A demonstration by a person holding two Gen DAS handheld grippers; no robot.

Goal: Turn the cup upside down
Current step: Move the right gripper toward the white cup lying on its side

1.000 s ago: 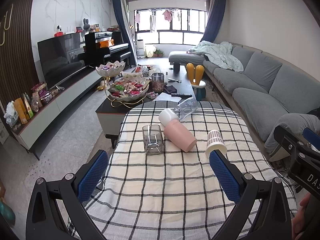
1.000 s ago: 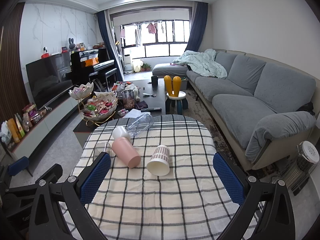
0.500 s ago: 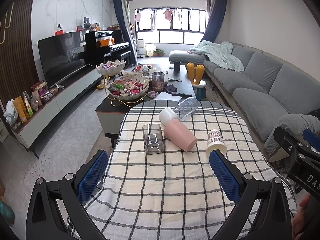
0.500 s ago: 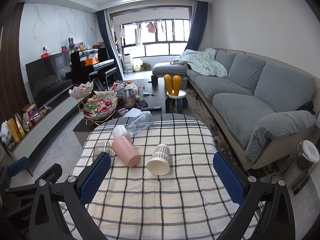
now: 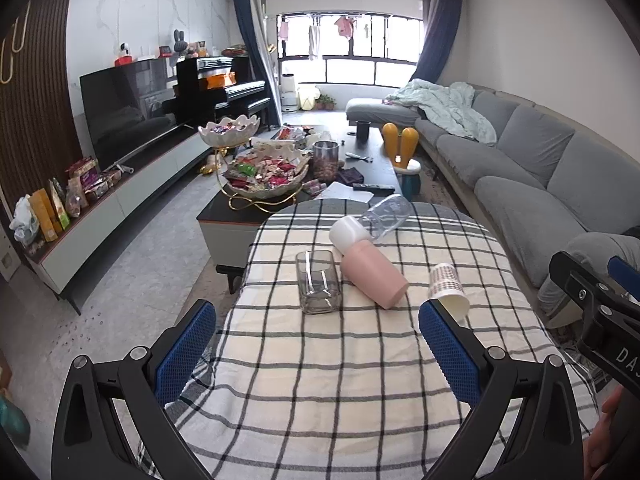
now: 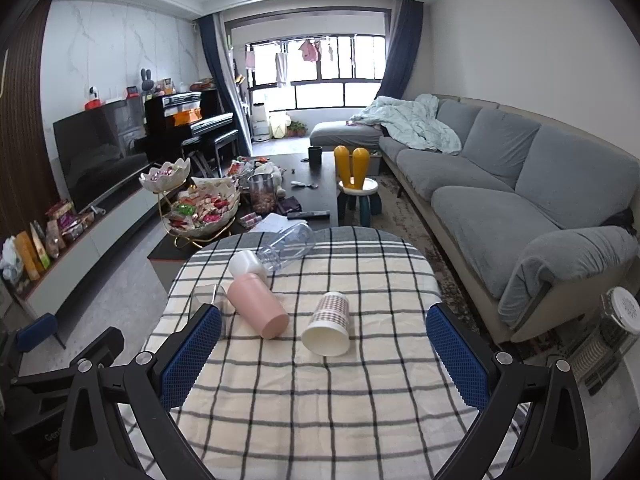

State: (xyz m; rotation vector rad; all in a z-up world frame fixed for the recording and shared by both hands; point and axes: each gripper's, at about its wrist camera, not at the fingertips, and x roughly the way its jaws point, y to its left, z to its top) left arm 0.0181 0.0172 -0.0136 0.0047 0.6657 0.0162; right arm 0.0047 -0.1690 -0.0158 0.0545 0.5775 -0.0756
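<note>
A long grey sofa (image 6: 500,176) is running along the right wall, and a pale blue blanket (image 6: 416,124) is lying on it. Daylight is coming in through the big window (image 6: 316,80) at the far end, with dark blue curtains (image 6: 396,48) hanging beside it. A big black TV (image 5: 120,108) is standing on a low white cabinet (image 5: 120,204) by the white marble wall. A black piano (image 5: 224,88) is sitting past it. The floor is looking grey and shiny.
</note>
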